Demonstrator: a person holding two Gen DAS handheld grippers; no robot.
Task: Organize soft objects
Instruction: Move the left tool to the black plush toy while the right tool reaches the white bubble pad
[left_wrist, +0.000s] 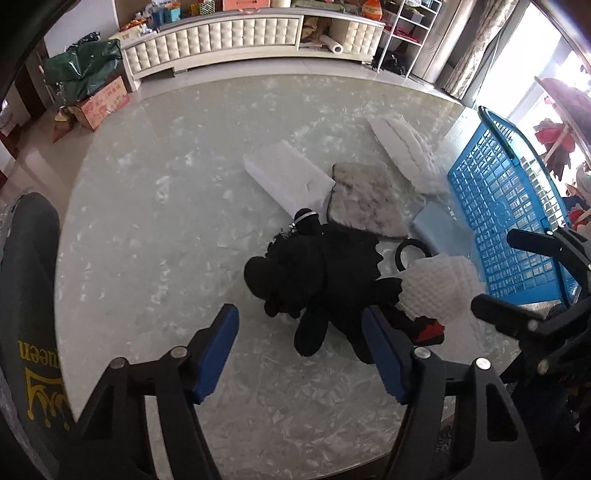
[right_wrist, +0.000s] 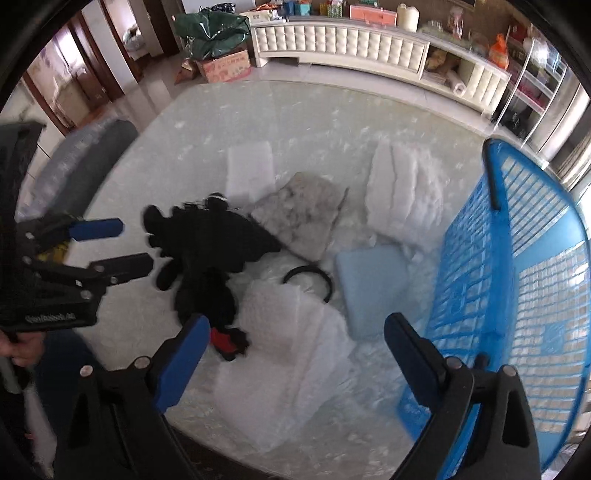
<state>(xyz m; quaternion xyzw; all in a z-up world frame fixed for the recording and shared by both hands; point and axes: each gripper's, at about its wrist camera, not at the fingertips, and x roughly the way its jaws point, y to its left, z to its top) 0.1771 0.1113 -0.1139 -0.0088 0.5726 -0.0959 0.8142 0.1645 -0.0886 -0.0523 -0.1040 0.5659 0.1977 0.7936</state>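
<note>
Left gripper (left_wrist: 300, 354): jaws apart, nothing clamped, blue pads either side of the lower end of the black plush toy (left_wrist: 325, 280), not pressing on it. Landmark for all positions below: this plush toy, lying on the pale marbled table (left_wrist: 147, 221).

Right gripper (right_wrist: 295, 358): jaws wide apart, empty, poised over the white quilted pads (right_wrist: 291, 332) that lie just right of the toy. No earlier frame is available to compare either gripper.

Nearest the toy: its red-and-black tail end (left_wrist: 428, 330) at the near side, touching the quilted pads. A black hoop-shaped band (right_wrist: 314, 277) sits just beyond those pads, right of the toy. A pale blue cushion (right_wrist: 373, 291) lies further right, beside the band.

Beyond the toy: a grey furry mat (left_wrist: 365, 199) with the toy's edge overlapping its near corner; a white foam block (left_wrist: 288, 177) behind and slightly left, touching the mat; a white fluffy folded pad (right_wrist: 406, 195) behind and well right.

Far right of the toy: a blue slatted plastic basket (right_wrist: 517, 258), standing against the cushion and close to the right gripper's right finger, limiting room on that side.

Left of the toy: a dark chair back (left_wrist: 26, 295) at the table edge.

Far beyond: a cream padded cabinet (left_wrist: 236, 33) and a green bag (left_wrist: 85, 70).
</note>
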